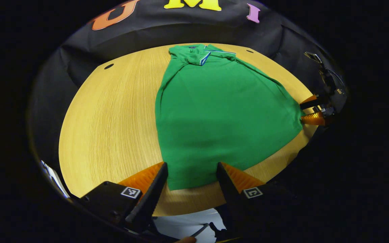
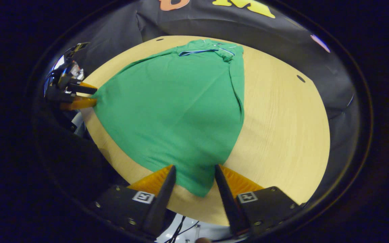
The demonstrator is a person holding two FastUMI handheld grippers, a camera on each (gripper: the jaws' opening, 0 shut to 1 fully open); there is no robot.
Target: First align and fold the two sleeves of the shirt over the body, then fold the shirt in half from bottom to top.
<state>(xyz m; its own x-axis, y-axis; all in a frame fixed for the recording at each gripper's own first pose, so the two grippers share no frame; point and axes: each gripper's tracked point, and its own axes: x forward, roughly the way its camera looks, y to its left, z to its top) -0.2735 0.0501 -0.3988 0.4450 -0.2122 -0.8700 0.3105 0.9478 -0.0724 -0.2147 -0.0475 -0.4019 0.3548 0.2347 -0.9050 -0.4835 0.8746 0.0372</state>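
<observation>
A green shirt [image 1: 221, 114] lies flat on the round wooden table [image 1: 113, 125], collar [image 1: 203, 54] at the far side and both sleeves folded in over the body. My left gripper [image 1: 191, 167] is open, its fingers straddling the near left hem corner. My right gripper [image 2: 194, 167] is open too, and the right hem corner [image 2: 198, 189] lies between its fingers. In the left gripper view the right gripper [image 1: 304, 110] sits at the shirt's far right corner. In the right gripper view the left gripper [image 2: 91, 95] sits at the opposite corner.
Bare tabletop [image 2: 282, 128] stretches to either side of the shirt, with small dark holes [image 1: 108, 66] near the far rim. The black booth cloth rises behind the table. The near table edge [image 1: 187, 211] runs just under my fingers.
</observation>
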